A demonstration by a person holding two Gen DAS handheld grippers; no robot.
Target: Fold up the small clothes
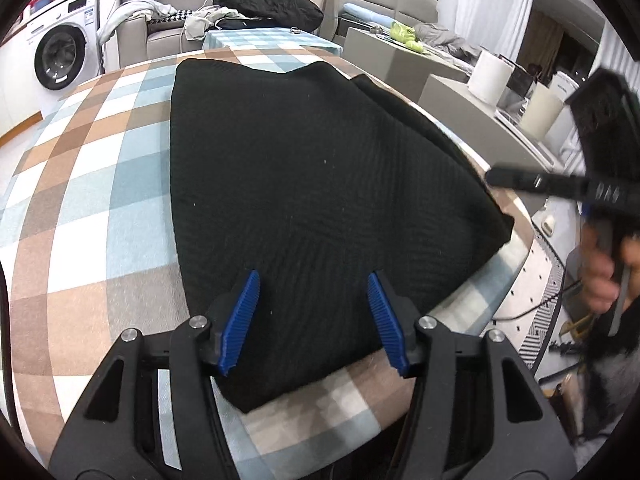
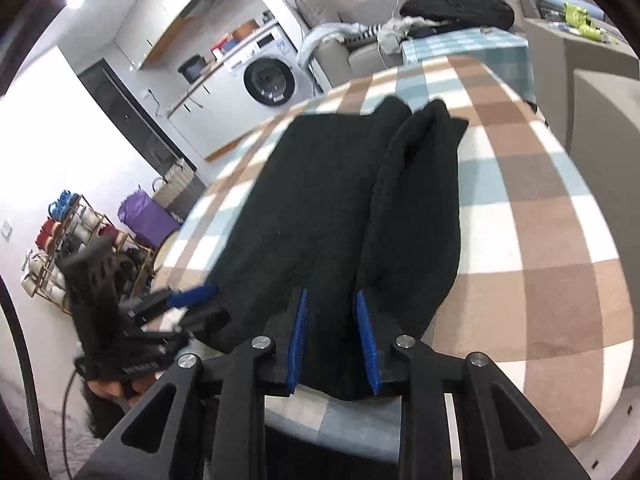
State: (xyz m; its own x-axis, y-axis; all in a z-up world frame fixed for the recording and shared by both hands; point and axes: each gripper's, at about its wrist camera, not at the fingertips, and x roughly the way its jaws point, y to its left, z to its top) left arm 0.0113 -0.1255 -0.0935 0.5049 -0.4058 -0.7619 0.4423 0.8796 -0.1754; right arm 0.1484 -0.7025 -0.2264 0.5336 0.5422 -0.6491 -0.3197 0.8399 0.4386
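A black garment point(image 1: 312, 184) is found lying flat on the desk point(image 1: 80, 208), which is covered with a checked cloth in brown, blue and white. In the left wrist view the garment fills the centre of the frame, its near corner reaching toward the lower centre and its far edge toward the upper centre. A folded strip is seen along its right edge. In the right wrist view the garment point(image 2: 320, 216) runs from the lower centre to the upper centre, with a folded ridge on its right side.

The left tool point(image 1: 314, 320) is seen at the lower centre of its own view, jaws spread, blue pads clear of the fabric, nothing held between them. It is also seen, blurred, at the lower left of the right wrist view point(image 2: 188, 304), at the garment's edge.

The right tool point(image 2: 332, 336) is seen at the lower centre of its view, jaws set narrowly apart above the garment's near edge; no fabric is seen pinched. It appears blurred at the right of the left wrist view point(image 1: 496, 178), held by a hand point(image 1: 600, 268).

A washer point(image 1: 60, 56) is noted at the upper left.
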